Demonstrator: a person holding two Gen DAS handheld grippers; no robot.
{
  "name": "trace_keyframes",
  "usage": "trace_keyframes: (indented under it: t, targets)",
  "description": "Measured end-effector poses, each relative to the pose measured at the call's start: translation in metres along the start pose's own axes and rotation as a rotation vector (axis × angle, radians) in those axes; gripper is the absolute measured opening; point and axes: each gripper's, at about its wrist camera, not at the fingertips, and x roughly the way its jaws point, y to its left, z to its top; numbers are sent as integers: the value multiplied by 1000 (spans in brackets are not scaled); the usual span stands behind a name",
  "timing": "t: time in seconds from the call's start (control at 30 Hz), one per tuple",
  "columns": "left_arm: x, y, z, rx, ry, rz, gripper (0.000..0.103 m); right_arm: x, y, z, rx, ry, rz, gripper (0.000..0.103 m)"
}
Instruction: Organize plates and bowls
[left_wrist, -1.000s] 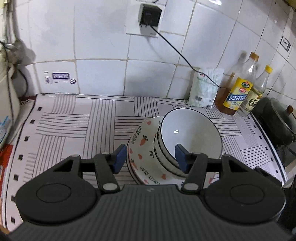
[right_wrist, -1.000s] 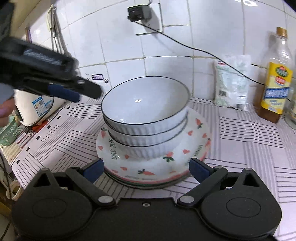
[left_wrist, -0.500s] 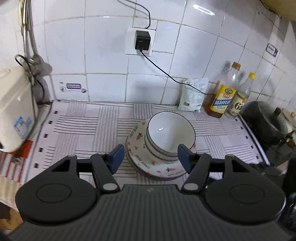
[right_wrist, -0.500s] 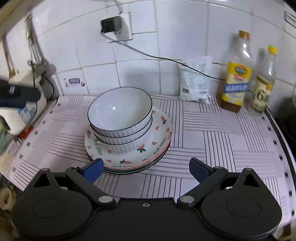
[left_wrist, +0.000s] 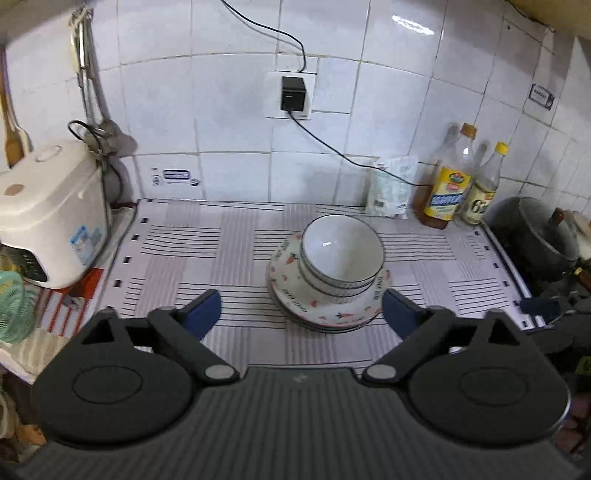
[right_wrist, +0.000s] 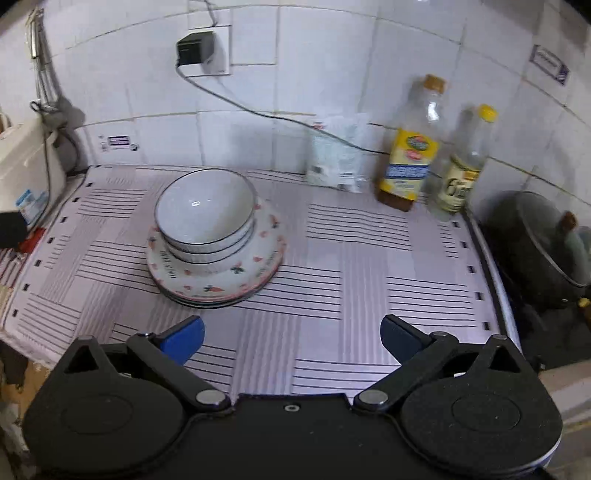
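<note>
White bowls with dark rims (left_wrist: 341, 254) sit nested on a stack of carrot-patterned plates (left_wrist: 295, 295) on the striped counter mat. The bowls (right_wrist: 207, 214) and plates (right_wrist: 266, 254) also show in the right wrist view, left of centre. My left gripper (left_wrist: 301, 314) is open and empty, held back in front of the stack. My right gripper (right_wrist: 291, 338) is open and empty, held back over the mat to the right of the stack.
A white rice cooker (left_wrist: 48, 210) stands at the left edge. A white bag (left_wrist: 391, 188), two bottles (left_wrist: 448, 184) and a dark pot (left_wrist: 532, 236) line the back right. A plug and cord (left_wrist: 291, 96) hang on the tiled wall.
Both grippers have pulled back and away from the stack, which now looks smaller. The left gripper's jaws have opened wider. The bowls and plates have not moved.
</note>
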Motion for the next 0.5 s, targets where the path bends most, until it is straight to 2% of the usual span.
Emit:
trace_keyframes:
  t: [0.1,0.3,0.4,0.5]
  targets:
    - [-5,-4,-2,14,9,29,102,-10,-2,-1,4,-5,-13,103]
    - [-14,-9,-6,-3,38,105,102,-32,-7,-5,10,-40,-18,103]
    - [-19,-12,-9,14,41,118,102,-41,-11,-6,35,-49,7,103]
    - [-25,-11,-11,16,29,121,102,-49,-9,-8,19,-54,-7,103]
